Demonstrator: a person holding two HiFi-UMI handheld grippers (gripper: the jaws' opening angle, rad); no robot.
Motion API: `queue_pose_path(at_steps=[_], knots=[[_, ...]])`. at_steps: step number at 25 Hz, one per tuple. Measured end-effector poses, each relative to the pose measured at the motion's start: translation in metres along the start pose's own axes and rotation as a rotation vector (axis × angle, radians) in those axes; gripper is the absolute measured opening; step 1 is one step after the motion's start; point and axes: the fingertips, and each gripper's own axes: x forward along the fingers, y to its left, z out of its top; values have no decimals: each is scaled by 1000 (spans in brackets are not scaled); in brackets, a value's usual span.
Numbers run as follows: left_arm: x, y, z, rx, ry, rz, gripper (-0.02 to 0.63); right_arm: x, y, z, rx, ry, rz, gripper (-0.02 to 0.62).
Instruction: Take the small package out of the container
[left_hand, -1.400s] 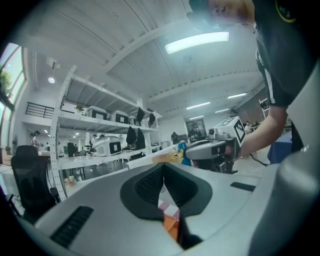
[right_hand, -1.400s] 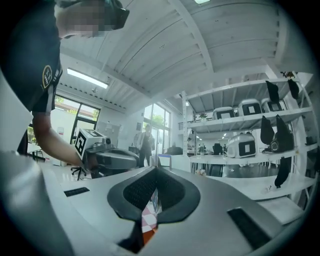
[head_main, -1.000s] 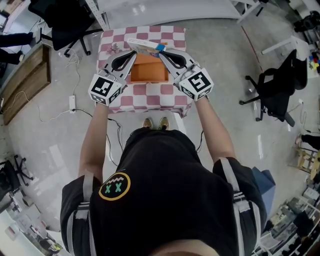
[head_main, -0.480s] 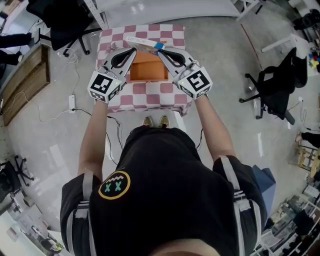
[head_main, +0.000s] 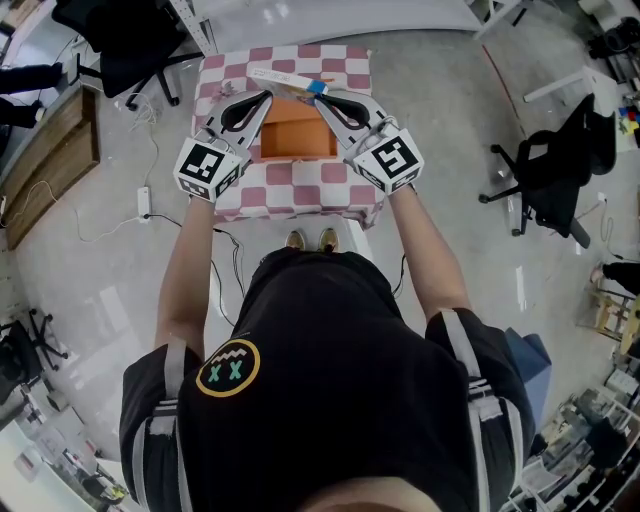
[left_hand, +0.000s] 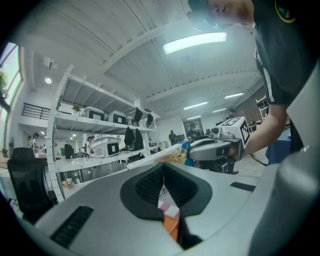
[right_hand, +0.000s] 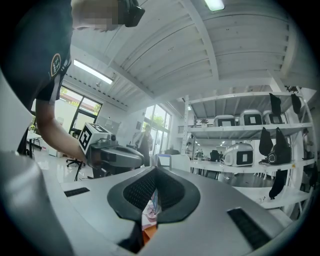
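Observation:
An orange container (head_main: 298, 140) stands open on a small table with a pink-and-white checked cloth (head_main: 300, 192). The small package (head_main: 283, 78), long, flat and white with a blue end, hangs level over the container's far edge. My right gripper (head_main: 320, 101) is shut on its blue end; the right gripper view shows a thin edge of the package (right_hand: 152, 200) pinched between the pads. In the left gripper view the package (left_hand: 159, 156) juts from the right gripper (left_hand: 194, 154). My left gripper (head_main: 266, 96) is shut beside the package with nothing between its pads (left_hand: 150, 182).
Black office chairs stand at the right (head_main: 548, 178) and the far left (head_main: 130, 45). A wooden board (head_main: 55, 160) and a power strip with cables (head_main: 145, 206) lie on the floor at the left. Shelves with white devices (left_hand: 105, 147) line the room.

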Motion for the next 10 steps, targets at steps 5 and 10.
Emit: queue_pose_path(at_steps=[5, 10], knots=[[0, 1, -1, 2, 2, -1, 20, 2, -1, -2, 0, 6, -3, 21], [1, 3, -1, 5, 1, 1, 20, 3, -3, -2, -4, 9, -5, 21]])
